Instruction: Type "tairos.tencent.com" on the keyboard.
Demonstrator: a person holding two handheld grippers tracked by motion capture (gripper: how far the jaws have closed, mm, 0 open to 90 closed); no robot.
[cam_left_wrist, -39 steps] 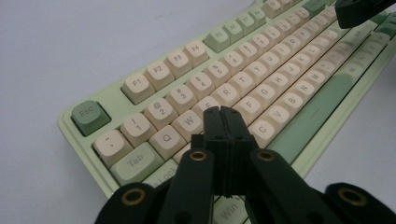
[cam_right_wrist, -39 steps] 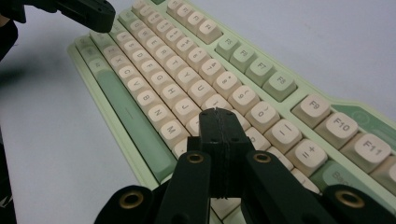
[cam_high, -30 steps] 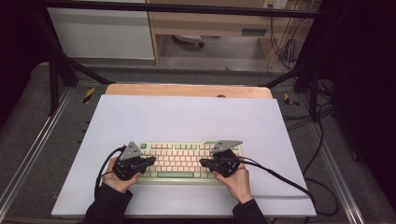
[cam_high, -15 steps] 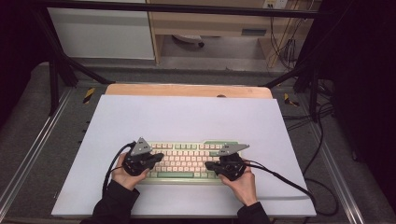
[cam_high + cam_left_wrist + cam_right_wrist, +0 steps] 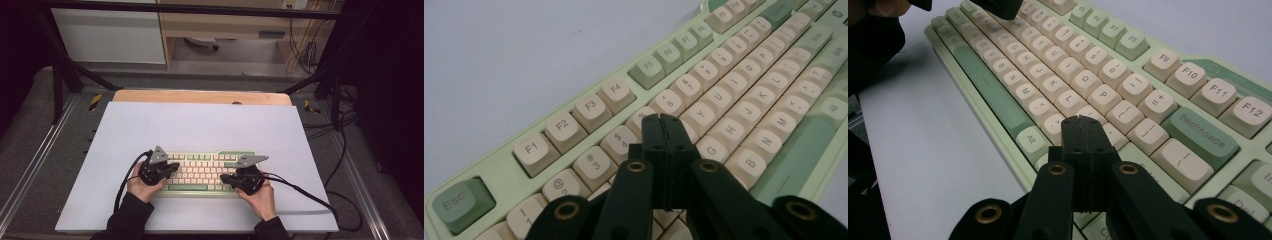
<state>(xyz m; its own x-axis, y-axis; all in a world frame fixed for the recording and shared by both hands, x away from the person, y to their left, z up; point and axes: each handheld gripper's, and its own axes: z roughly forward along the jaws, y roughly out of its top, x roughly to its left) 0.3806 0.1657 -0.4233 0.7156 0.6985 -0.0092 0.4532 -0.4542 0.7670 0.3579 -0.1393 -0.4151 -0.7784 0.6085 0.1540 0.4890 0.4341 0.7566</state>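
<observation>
A pale green keyboard (image 5: 202, 172) with cream keys lies on the white mat, near the front. In the high view my left gripper (image 5: 174, 167) is over the keyboard's left part and my right gripper (image 5: 223, 178) over its right part, each held in a hand. In the left gripper view the keyboard (image 5: 589, 107) runs diagonally, and my left gripper (image 5: 663, 119) is shut with nothing in it, its tip just above the keys near 5 and T. In the right gripper view my right gripper (image 5: 1082, 121) is shut and empty, low over the keyboard (image 5: 1083, 75) near the bottom-right letter rows.
The white mat (image 5: 200, 125) covers the table, with a wooden strip (image 5: 200, 96) at its far edge. Black cables (image 5: 310, 196) trail off to the right. Metal frame rails (image 5: 30, 165) run along both sides. A dark sleeve (image 5: 870, 45) is at the right gripper view's top left.
My left gripper has slid to the right over the keys. The right gripper has shifted slightly right and toward the near edge. Both stay shut.
</observation>
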